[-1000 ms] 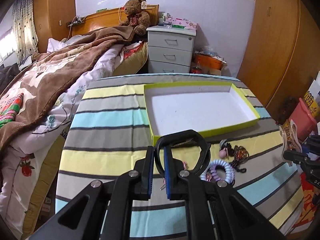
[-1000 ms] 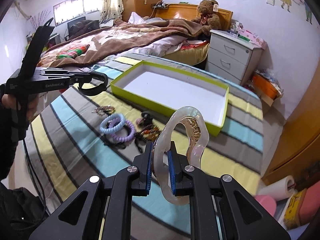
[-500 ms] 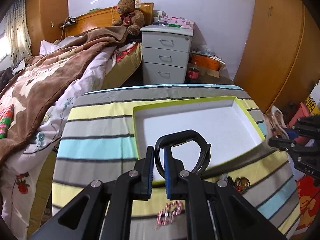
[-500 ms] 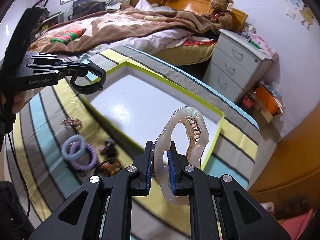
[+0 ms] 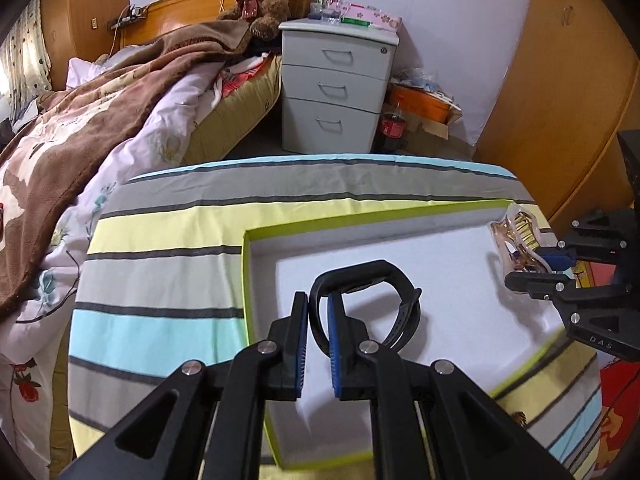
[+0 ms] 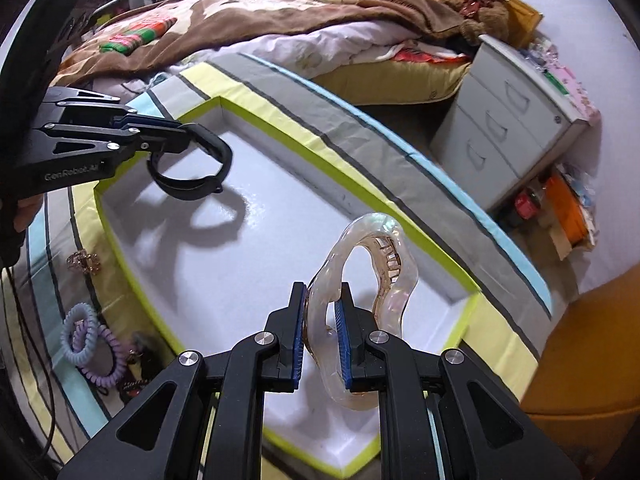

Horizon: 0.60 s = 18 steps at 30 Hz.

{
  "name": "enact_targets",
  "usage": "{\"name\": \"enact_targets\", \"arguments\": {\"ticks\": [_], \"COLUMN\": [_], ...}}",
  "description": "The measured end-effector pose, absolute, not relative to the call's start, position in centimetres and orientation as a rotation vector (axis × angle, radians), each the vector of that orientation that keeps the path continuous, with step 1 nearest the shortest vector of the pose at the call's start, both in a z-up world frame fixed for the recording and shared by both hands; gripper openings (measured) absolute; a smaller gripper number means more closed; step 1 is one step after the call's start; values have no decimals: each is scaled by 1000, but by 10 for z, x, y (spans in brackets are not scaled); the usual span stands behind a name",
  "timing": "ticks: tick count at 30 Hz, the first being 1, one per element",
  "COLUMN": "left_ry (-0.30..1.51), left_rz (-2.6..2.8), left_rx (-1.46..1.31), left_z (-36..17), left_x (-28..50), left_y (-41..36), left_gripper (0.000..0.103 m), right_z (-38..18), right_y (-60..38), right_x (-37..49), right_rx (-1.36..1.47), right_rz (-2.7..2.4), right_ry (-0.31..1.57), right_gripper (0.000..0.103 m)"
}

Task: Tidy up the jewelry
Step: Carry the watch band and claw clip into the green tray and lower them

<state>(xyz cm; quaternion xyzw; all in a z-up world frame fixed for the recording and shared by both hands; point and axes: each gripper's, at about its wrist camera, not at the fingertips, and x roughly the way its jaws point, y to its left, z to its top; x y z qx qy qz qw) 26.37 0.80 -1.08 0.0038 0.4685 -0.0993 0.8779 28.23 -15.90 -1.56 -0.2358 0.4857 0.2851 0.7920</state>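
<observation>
Both grippers hung over the white tray (image 6: 280,128): the left gripper (image 5: 318,320) pinched a black band (image 5: 400,292), the right gripper (image 6: 322,320) a clear hair claw (image 6: 396,280) (a thin, off-centre grip), so a high release risked bouncing either over the tray's near edge.

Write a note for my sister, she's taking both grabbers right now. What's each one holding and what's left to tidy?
Left gripper: jaws shut on the black wristband, hanging over the tray.
Right gripper: jaws shut on the clear hair claw, also over the tray.
Tray: white inside, green rim, nothing lying in it yet.
Done: both items picked up and brought over the tray.
Left: set both down inside, then fetch the spiral hair ties, the small gold clip and the dark bits beside the ties from the striped cloth.
</observation>
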Motion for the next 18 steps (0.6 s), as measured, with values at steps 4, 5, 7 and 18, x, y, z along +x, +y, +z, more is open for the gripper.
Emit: {"name": "enact_targets", "arguments": {"ticks": [4,5,7,18], "left_ry": [1007,1008,1014,1031], "left_rz": [-198,-199,-201,-194], "left_rx": [-4,-5,-2,-11], "left_z": [-22,-23,-27,-33], "left_x": [273,274,276,283], "left_y": [7,6,6,7], "left_gripper": [10,10,10,10], "right_z": [-26,-28,-30,-33], "right_y": [-156,-156,-155,-152], "right_x": [295,297,301,313], "right_rx": [-522,-523,-523,-572], "right_rz": [625,625,633,616], "right_ry": [1077,1082,1097,1130], "right_gripper": [15,15,15,16]}}
